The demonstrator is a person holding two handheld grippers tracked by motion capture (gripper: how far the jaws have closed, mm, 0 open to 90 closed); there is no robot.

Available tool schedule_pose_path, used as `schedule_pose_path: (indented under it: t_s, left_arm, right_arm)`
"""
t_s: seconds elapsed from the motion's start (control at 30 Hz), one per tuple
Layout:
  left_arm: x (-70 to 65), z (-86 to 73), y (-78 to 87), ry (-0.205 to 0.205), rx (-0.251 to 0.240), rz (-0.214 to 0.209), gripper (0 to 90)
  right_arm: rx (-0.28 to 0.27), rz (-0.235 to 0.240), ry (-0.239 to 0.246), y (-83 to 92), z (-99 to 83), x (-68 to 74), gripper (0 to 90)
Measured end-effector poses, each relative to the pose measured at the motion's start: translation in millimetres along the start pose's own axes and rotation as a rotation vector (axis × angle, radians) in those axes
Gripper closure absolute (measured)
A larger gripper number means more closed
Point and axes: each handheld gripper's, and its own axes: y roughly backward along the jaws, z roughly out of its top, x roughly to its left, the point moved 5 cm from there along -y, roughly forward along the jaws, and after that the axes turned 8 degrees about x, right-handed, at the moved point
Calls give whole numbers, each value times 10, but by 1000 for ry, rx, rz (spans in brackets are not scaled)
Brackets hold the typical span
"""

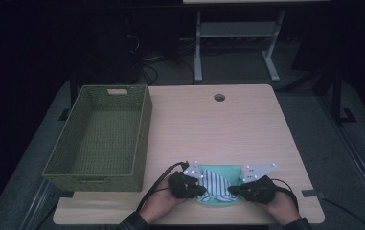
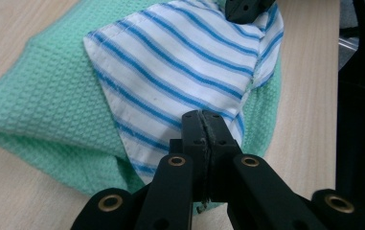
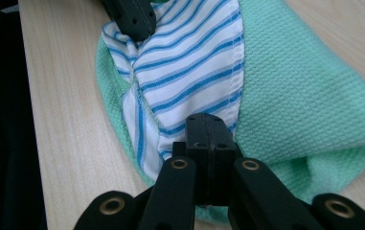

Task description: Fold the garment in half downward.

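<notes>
Striped cloth [image 1: 215,182] on green towel [image 1: 228,170], near edge | left gripper [image 2: 203,125], right gripper [image 3: 210,128]: jaws clamped on cloth | advice: lower both corners evenly, flat, then release.

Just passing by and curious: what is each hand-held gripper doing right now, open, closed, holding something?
Left hand-held gripper: closed, pinching the striped cloth.
Right hand-held gripper: closed, pinching the same striped cloth.

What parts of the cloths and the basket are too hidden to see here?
- Striped cloth: in the high view both side edges are covered by the left gripper and right gripper.
- Green cloth: its underside and folded-in layers are hidden by its own top.
- Basket: the near inside wall is hidden by its rim in the high view.
</notes>
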Motion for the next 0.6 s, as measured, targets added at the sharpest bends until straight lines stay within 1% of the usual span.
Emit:
schedule_pose_path:
  t_s: [0.03, 0.07, 0.13, 0.17, 0.23, 0.27, 0.3, 0.33, 0.47, 0.53, 0.6]
  left_arm:
    - [4, -6, 4, -4, 5, 1, 886]
    - [-4, -1, 1, 4, -2, 1, 886]
    - [2, 12, 17, -1, 4, 0, 880]
    - [9, 23, 27, -1, -2, -2, 873]
    - [21, 47, 65, 5, -14, -4, 867]
    - [24, 63, 92, 3, -24, -3, 867]
    - [36, 79, 124, -2, -33, 3, 867]
    - [48, 101, 159, -1, -44, 7, 867]
    - [158, 205, 290, -4, -77, 41, 869]
    - [232, 263, 339, -5, -95, 64, 873]
    - [312, 307, 364, 7, -109, 81, 875]
  right_arm:
    - [0, 4, -3, -5, -2, 1, 899]
    - [0, 5, -2, -9, -2, 2, 899]
    - [3, 11, -5, -5, 1, 0, 898]
    - [-1, 7, 4, 2, 6, -9, 898]
    - [-13, 1, -7, 35, 20, -19, 898]
    - [-22, -5, -2, 57, 27, -36, 898]
    - [-31, -12, -12, 82, 35, -46, 898]
    - [-43, -17, -11, 104, 46, -67, 898]
    - [-89, -27, -33, 190, 118, -163, 898]
    - [-98, -41, -35, 199, 159, -230, 898]
    - [-106, -49, -41, 190, 201, -309, 898]
